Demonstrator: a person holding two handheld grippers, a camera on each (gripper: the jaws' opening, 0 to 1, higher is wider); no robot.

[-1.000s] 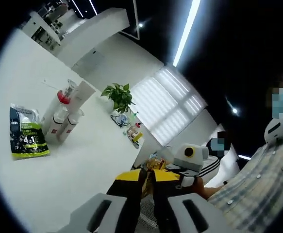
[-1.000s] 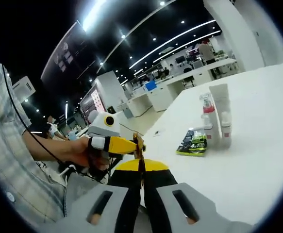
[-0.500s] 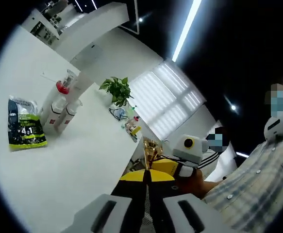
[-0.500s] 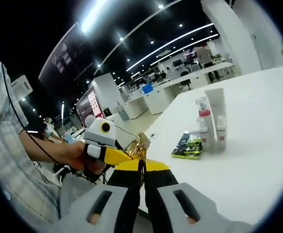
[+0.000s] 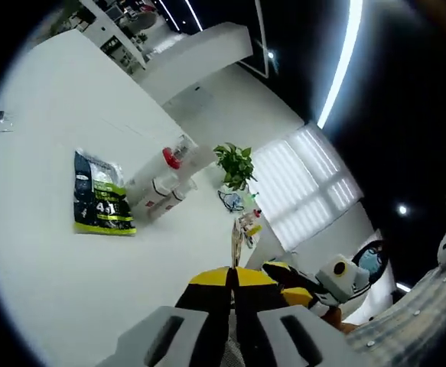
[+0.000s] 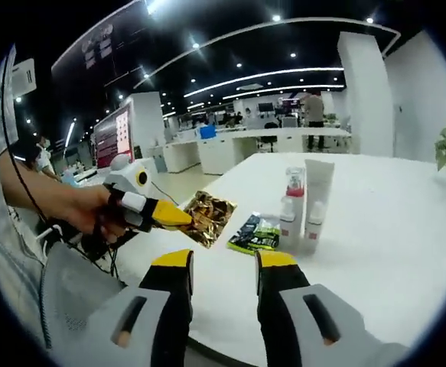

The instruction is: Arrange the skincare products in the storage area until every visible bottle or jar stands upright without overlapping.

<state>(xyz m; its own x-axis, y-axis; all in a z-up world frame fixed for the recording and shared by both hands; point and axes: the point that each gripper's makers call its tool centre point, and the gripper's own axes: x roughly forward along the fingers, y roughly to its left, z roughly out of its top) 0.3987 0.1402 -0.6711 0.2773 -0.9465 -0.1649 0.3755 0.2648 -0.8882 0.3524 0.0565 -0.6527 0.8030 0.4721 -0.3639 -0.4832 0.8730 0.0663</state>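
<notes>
My left gripper (image 5: 234,277) is shut on a gold foil packet (image 5: 234,238), seen edge-on above its jaws. In the right gripper view the same left gripper (image 6: 180,218) comes in from the left, held by a hand, with the gold packet (image 6: 209,215) hanging over the table edge. My right gripper (image 6: 223,264) is open just below the packet, apart from it. On the white table (image 6: 406,252) stand a red-capped spray bottle (image 6: 293,187), a tall white tube (image 6: 319,182) and two small white bottles (image 6: 288,222), upright and close together. A green sachet (image 6: 255,232) lies flat beside them.
A potted plant (image 5: 234,159) and small clutter (image 5: 245,222) sit at the table's far end. The green sachet (image 5: 100,202) lies left of the bottle group (image 5: 165,180). The right gripper (image 5: 295,279) shows at lower right. People and desks fill the office behind.
My right gripper has opened and let go of the gold packet, which stays in the left gripper. Both views have swung round toward the table.
</notes>
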